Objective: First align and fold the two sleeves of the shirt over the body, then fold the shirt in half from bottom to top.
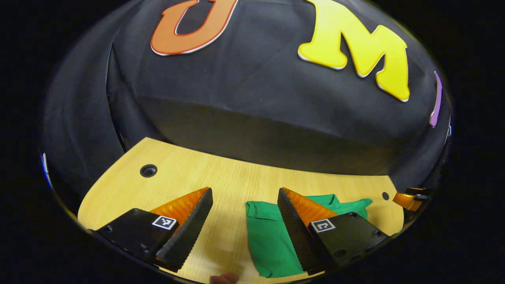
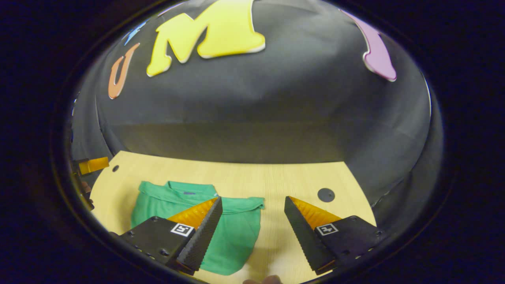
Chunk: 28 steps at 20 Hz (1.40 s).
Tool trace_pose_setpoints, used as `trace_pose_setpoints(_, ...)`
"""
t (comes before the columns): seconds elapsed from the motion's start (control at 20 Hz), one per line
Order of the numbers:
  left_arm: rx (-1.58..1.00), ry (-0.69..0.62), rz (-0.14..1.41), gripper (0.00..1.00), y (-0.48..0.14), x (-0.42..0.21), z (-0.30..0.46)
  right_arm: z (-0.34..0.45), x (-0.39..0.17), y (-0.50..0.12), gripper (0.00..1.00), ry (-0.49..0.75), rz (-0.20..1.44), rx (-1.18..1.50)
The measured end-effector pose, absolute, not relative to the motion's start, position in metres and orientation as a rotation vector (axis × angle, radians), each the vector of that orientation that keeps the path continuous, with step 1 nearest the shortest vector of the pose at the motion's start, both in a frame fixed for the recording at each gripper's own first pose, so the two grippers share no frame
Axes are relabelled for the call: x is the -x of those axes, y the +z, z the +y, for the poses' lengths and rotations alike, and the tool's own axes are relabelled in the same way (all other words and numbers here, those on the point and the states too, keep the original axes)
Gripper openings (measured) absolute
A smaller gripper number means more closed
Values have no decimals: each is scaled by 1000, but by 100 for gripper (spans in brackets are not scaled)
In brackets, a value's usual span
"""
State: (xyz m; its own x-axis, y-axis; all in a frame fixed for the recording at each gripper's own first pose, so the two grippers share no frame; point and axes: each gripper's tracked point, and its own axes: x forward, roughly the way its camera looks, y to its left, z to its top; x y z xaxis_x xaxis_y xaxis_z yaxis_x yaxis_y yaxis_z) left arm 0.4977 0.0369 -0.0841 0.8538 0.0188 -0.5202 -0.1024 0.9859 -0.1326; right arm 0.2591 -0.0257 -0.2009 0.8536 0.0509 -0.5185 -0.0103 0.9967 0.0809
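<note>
A green shirt [image 2: 236, 228] lies flat on the wooden table [image 2: 244, 177], its collar toward the back wall. In the right gripper view its right edge and sleeve sit between my right gripper's [image 2: 252, 205] fingers, which stand open above the cloth. In the left gripper view the shirt [image 1: 268, 232] shows its left edge and sleeve, partly behind the right-hand finger of my left gripper [image 1: 244, 195], which is open with bare table between its fingers. The right gripper [image 1: 408, 199] also peeks in at the far right of the left gripper view, and the left gripper [image 2: 92, 165] at the far left of the right gripper view.
The table has a round cable hole [image 1: 148, 170] at its back left and another [image 2: 326, 195] at its back right. The black cloth wall rises right behind the table's far edge. A fingertip [image 1: 225, 278] shows at the bottom rim.
</note>
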Motion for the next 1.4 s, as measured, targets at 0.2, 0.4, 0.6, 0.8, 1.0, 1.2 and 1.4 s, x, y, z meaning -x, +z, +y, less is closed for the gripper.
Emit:
trace_pose_setpoints(0.2,123,40,447,100,-8,-452,25,-16,-196,-127,99,28,426,-69)
trace_pose_setpoints(0.4,107,0,333,100,62,-398,-6,-4,-125,-75,96,45,351,-99)
trace_pose_setpoints(0.6,56,-32,247,100,100,-346,-24,-4,-69,-44,96,36,284,-117)
trace_pose_setpoints(0.8,17,-54,218,100,113,-305,-44,-5,-25,-39,96,39,251,-71)
trace_pose_setpoints(1.0,15,-51,231,100,107,-278,-59,-2,-4,-39,96,37,232,-47)
trace_pose_setpoints(1.2,4,-44,214,100,110,-274,-68,3,4,-39,94,43,242,-85)
trace_pose_setpoints(1.4,14,-39,222,100,108,-273,-69,4,2,-38,94,55,238,-82)
